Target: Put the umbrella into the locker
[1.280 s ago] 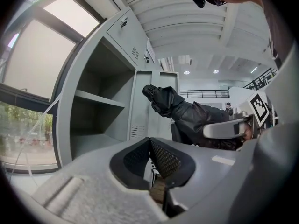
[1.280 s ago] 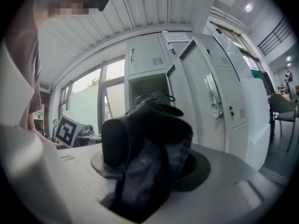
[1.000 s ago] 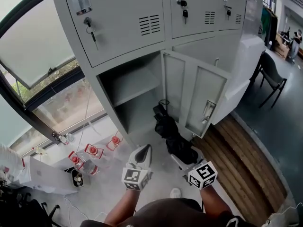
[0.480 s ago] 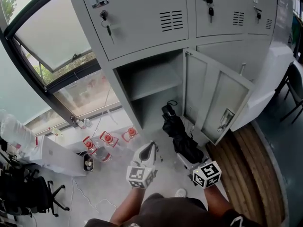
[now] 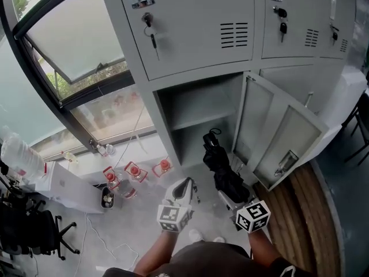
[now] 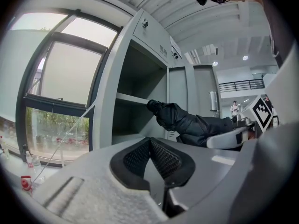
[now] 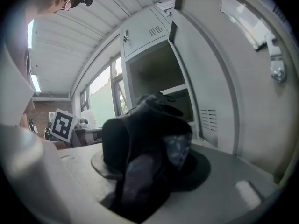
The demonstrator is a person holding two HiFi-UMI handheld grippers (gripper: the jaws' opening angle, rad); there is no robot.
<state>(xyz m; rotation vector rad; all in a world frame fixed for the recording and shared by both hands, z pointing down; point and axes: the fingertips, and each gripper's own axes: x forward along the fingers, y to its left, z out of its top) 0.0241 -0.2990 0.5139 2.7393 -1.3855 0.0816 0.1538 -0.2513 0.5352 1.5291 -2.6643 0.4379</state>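
The umbrella [image 5: 221,165] is a folded black one, soft crumpled fabric bunched round a short body, with a thin strap loop at its far end. The right claw [image 5: 233,199] grips it by the near end: in the right gripper view the dark cloth fills the gap between the jaws and bulges over both. The left claw [image 6: 152,155] is closed on nothing, its ribbed black pads pressed together, just beside the umbrella on its left.

The locker [image 5: 196,45] is smooth grey sheet metal with louvred vents. One lower compartment stands open, a flat shelf [image 5: 204,119] splitting it into an upper and a lower space, both bare. The umbrella's looped end points at the lower space, right at its mouth. No view shows whether it has crossed the front edge.

The door [image 5: 275,137] is swung out to the right, its inner face close beside the umbrella, so the way in is a narrow channel between the door and the compartment's left post.

Keys [image 5: 152,34] hang from the upper doors. Left of the locker is a tilted window [image 5: 75,36]. Below it, on the pale floor [image 5: 138,224], stand red-capped bottles [image 5: 134,171], well clear of the claws. A black chair [image 5: 29,232] sits far left, and a wooden strip [image 5: 302,215] runs along the right.
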